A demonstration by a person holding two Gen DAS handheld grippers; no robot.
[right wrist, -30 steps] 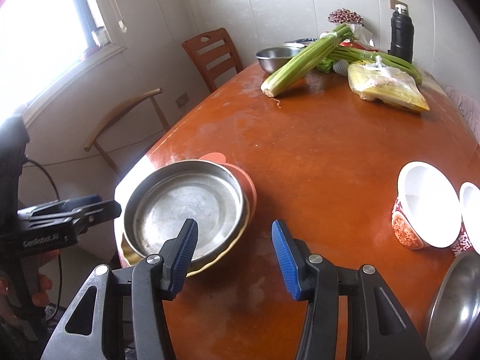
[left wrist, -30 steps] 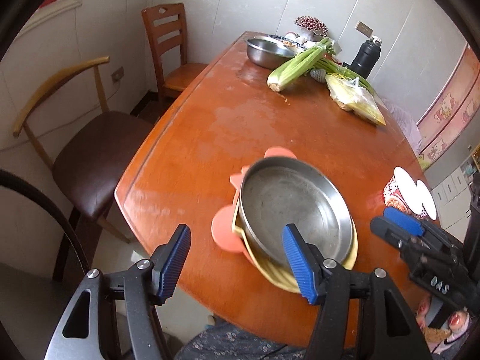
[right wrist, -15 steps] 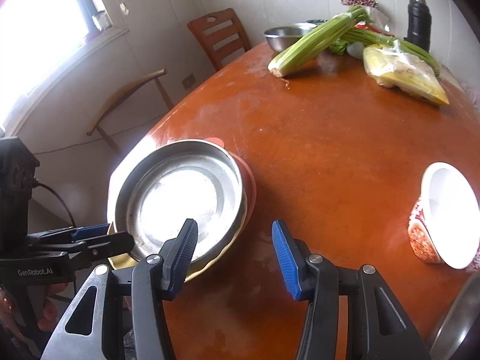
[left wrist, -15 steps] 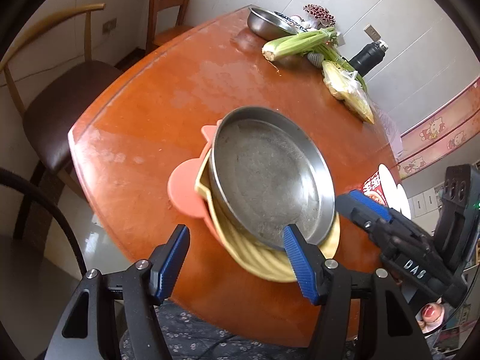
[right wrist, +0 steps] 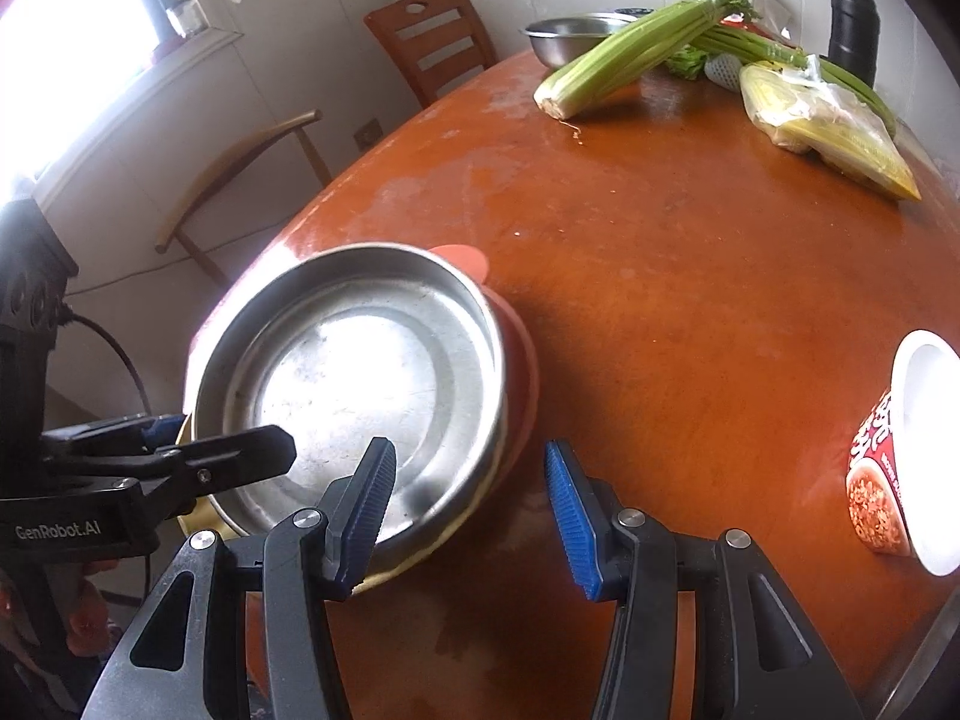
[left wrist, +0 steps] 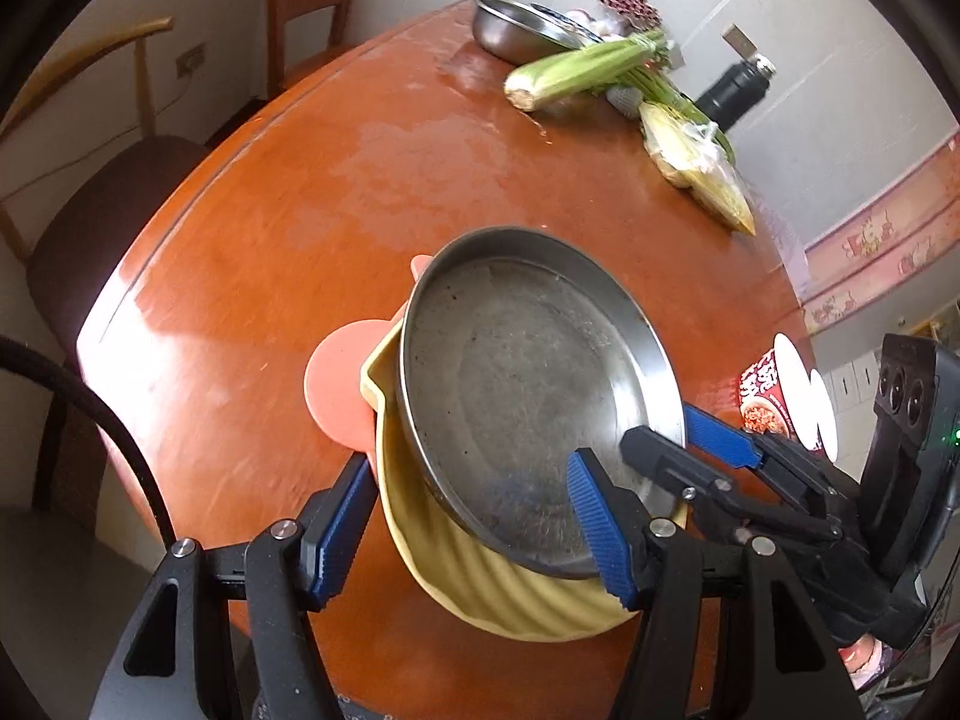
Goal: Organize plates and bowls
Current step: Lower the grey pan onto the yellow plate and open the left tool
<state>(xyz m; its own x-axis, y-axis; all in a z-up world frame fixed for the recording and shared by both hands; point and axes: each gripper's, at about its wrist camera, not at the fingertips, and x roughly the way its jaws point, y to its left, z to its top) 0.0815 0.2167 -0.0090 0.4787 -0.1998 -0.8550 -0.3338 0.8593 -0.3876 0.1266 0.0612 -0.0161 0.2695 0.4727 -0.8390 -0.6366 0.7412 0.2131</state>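
On the orange counter, near its edge, a steel plate tops the stack. Both grippers, left and right, straddle its rim, jaws released. Next: squeeze and lift.

At the far end of your orange-brown table lie a celery bunch, a bagged yellow packet and a black flask; two wooden chairs stand beside it.

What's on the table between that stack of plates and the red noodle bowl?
Nothing: in the right wrist view only bare orange tabletop lies between the steel plate and the red noodle bowl. The celery lies beyond that stretch.
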